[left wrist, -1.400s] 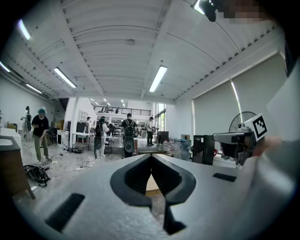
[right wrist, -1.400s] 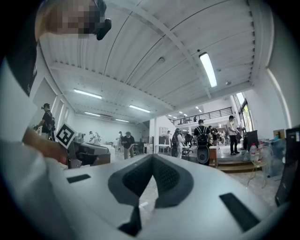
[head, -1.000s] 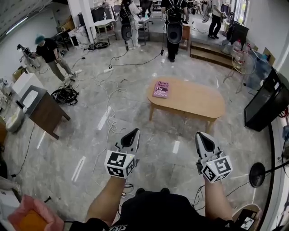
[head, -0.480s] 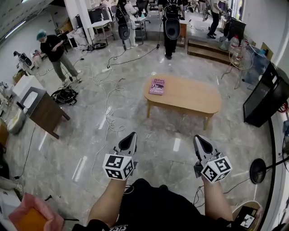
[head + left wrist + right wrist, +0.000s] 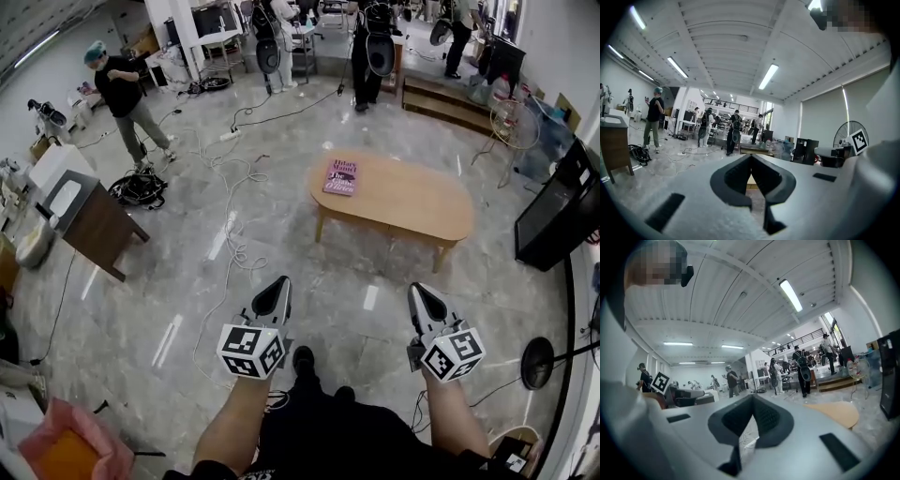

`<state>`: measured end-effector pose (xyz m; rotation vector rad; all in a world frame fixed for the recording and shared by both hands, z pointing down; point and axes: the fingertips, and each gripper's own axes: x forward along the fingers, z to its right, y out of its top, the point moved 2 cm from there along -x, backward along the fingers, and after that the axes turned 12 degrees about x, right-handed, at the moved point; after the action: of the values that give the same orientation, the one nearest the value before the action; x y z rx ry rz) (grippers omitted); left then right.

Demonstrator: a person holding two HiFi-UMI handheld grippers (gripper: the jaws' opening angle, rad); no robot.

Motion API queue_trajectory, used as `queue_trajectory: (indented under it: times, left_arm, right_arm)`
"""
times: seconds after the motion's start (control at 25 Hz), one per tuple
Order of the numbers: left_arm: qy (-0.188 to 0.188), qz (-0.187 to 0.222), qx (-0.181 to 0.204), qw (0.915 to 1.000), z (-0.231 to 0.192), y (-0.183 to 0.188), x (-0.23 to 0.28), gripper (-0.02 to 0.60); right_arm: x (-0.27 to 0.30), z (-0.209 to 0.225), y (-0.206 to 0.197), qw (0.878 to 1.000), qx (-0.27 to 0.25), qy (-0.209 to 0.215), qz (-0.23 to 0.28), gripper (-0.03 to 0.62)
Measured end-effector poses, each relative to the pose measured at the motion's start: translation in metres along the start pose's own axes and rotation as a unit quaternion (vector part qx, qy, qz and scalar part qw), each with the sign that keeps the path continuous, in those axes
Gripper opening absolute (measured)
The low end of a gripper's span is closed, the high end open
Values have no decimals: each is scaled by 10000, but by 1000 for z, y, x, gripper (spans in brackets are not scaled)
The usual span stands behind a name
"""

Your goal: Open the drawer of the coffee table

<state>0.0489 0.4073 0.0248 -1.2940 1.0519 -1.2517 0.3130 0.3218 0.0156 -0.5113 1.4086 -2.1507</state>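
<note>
Right hand-held gripper (image 5: 420,292), jaws together, apparently dipped lower.

A light wooden coffee table (image 5: 412,202) with rounded ends was seen standing upright on the grey floor; its drawer could not be made out.

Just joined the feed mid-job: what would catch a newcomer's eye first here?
The oval wooden coffee table stands alone mid-floor ahead, with a pink book lying on its left end. In the foreground the left gripper and right gripper are both shut and empty, well short of the table. Cables snake over the grey floor to the table's left.
</note>
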Motion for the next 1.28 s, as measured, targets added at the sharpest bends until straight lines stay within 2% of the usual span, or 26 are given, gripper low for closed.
queue_trajectory:
  times: [0.16,0.44,0.72,0.96,1.28]
  left_arm:
    - [2,13,-154,9999,-41,-5,24,8]
    - [-189,-29,-65,9998,-120,-9,77,8]
    - [-480,-83,-12,9988,-169,-14,118,8]
    - [-667,-270,-60,9974,-181,-25,168,8]
    - [-743,-515,162,9958,-192,-22,268,8]
  right_arm:
    - [51,-2,-1,9999,-39,-4,-127,5]
    - [153,-15,2,9999,-43,-91,-94,5]
    - [210,-26,-14,9993,-47,-164,-318,5]
    - [245,6,-12,9988,29,-292,-383,5]
    - [314,80,-5,9982,309,-248,-451,5]
